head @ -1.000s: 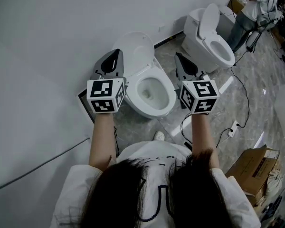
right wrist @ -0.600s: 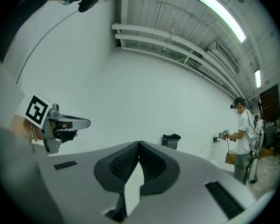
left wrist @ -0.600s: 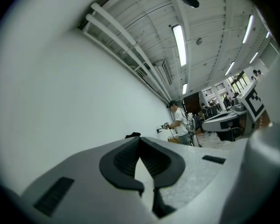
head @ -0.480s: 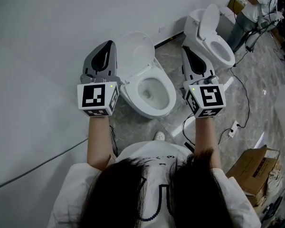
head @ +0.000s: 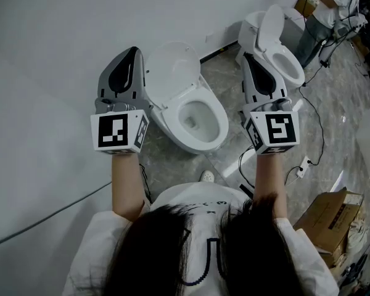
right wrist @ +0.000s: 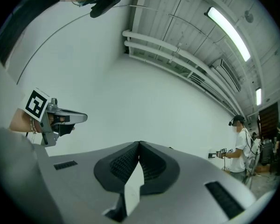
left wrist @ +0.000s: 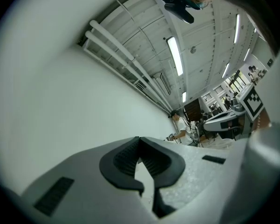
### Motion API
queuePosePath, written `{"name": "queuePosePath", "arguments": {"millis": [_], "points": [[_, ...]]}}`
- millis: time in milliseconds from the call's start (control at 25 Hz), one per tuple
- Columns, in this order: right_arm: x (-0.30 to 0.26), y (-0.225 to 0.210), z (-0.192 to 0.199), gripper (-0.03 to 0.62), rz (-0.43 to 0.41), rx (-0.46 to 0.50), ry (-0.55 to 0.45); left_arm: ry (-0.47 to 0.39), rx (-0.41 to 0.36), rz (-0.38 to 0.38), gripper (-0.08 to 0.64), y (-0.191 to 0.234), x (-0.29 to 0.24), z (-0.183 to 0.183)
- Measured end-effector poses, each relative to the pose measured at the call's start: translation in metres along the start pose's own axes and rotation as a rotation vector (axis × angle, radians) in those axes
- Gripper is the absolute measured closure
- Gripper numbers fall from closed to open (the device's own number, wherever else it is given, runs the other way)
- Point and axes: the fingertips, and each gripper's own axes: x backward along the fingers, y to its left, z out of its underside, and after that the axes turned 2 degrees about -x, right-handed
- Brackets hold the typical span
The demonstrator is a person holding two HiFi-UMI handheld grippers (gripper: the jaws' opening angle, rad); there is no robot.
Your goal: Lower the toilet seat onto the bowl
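The left tongs [head: 131, 52] are clenched: in the left gripper view the two dark pads [left wrist: 126, 158] meet at the tip and nothing is between them. The right tongs [head: 247, 58] are clenched in the same way, tip against tip in the right gripper view, and also empty (only the white wall [right wrist: 144, 101] shows behind them). Both point up and away from the person, one at each side of the toilet, and neither touches it.

Between them stands the toilet seat [head: 172, 66]. It is raised, a smooth white oval that leans back toward the wall, and its lower edge meets the back of the bowl [head: 200, 142]. The bowl is open and shows its pale inside with a darker drain in the middle. Whether ring and lid are raised together, I cannot tell.

Further out, a second toilet [head: 290, 73] stands to the right on the grey marbled floor [head: 333, 134], its own seat also up. Cables [head: 314, 119] run over the floor, and a cardboard box [head: 327, 217] lies at the lower right.
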Motion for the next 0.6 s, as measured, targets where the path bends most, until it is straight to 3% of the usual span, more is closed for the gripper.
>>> {"name": "queuePosePath", "arguments": {"millis": [160, 600], "points": [[0.002, -0.003, -0.01, 0.566, -0.003, 0.018, -0.061, -0.01, -0.01, -0.015, 0.551, 0.005, 0.003, -0.006], [0.008, -0.008, -0.018, 0.566, 0.017, 0.026, -0.093, -0.028, -0.027, -0.032, 0.551, 0.011, 0.008, -0.01]]}}
